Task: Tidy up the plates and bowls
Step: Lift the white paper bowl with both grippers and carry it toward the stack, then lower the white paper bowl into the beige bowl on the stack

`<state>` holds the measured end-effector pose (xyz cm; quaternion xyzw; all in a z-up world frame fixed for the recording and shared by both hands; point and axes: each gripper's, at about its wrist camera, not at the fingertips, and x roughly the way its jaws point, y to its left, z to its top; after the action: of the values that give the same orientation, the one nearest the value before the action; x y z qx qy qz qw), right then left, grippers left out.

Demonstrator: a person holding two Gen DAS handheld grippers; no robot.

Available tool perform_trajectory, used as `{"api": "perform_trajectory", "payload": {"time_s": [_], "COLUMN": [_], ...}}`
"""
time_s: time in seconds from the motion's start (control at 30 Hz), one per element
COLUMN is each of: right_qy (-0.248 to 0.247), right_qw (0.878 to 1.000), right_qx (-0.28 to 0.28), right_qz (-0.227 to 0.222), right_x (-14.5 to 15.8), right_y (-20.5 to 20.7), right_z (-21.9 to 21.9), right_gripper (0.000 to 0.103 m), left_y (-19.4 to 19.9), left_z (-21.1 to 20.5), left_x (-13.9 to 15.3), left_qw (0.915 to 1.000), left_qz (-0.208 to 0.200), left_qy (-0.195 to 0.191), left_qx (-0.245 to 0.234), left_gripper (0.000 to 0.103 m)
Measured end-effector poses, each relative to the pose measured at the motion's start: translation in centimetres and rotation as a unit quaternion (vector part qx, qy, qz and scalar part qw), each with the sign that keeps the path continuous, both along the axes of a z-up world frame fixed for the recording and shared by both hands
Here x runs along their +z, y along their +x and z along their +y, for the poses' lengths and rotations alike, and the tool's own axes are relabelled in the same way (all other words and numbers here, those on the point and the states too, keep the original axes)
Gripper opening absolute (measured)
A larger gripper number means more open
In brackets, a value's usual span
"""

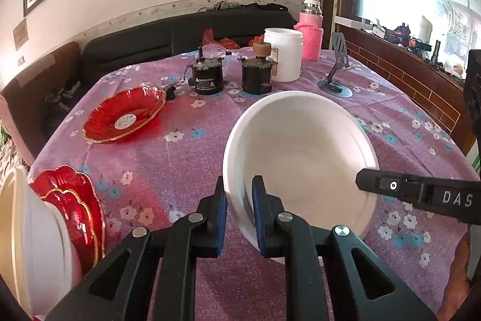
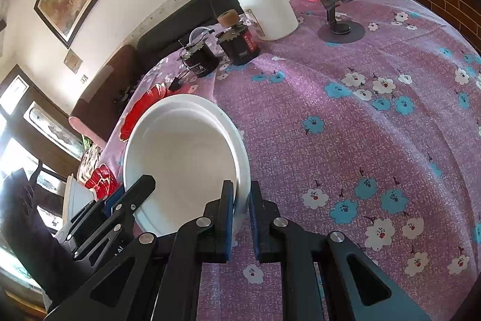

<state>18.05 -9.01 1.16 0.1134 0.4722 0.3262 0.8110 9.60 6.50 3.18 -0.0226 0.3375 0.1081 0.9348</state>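
A white bowl (image 1: 300, 152) hangs tilted above the purple flowered tablecloth (image 1: 180, 170), held from both sides. My left gripper (image 1: 239, 185) is shut on its near-left rim. My right gripper (image 2: 242, 191) is shut on the opposite rim of the same bowl (image 2: 180, 158); one of its fingers (image 1: 390, 185) shows in the left wrist view. A red glass plate (image 1: 124, 116) lies flat at the far left. At the table's left edge, red glass plates (image 1: 75, 206) lean next to another white bowl (image 1: 36, 245).
Two black cylindrical devices (image 1: 207, 77) (image 1: 257, 74), a white jar (image 1: 284, 54), a pink flask (image 1: 309, 29) and a grey phone stand (image 1: 336, 80) stand at the table's far side. A dark sofa (image 1: 135, 50) runs behind it. A brick-patterned sill (image 1: 405, 74) borders the right.
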Motion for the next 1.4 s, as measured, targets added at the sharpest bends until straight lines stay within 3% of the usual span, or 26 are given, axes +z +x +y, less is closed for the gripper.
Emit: {"api": "perform_trajectory", "payload": {"time_s": [0.1, 0.23, 0.67, 0.97, 1.4], "right_qy": [0.018, 0.026, 0.041, 0.038, 0.023], "right_qw": [1.0, 1.0, 0.997, 0.993, 0.984], "right_qx": [-0.002, -0.003, 0.033, 0.078, 0.146], "right_qz": [0.013, -0.01, -0.059, -0.083, -0.099], "right_x": [0.5, 2.6, 7.6, 9.9, 12.2], "right_y": [-0.3, -2.0, -9.7, -13.6, -16.8], "right_z": [-0.4, -0.8, 0.4, 4.1, 11.4], "right_gripper": [0.011, 0.011, 0.012, 0.012, 0.012], "left_y": [-0.9, -2.8, -10.5, -15.1, -19.4], "left_z": [-0.2, -0.8, 1.2, 4.2, 11.0], "left_x": [0.9, 2.4, 5.5, 7.3, 8.6], "left_qw": [1.0, 0.9999, 0.9985, 0.9954, 0.989], "left_qz": [0.0, -0.009, -0.047, -0.075, -0.093], "left_qy": [0.001, 0.014, 0.005, 0.008, -0.028], "left_qx": [0.005, 0.003, 0.027, 0.059, 0.111], "left_gripper": [0.015, 0.015, 0.016, 0.016, 0.017]}}
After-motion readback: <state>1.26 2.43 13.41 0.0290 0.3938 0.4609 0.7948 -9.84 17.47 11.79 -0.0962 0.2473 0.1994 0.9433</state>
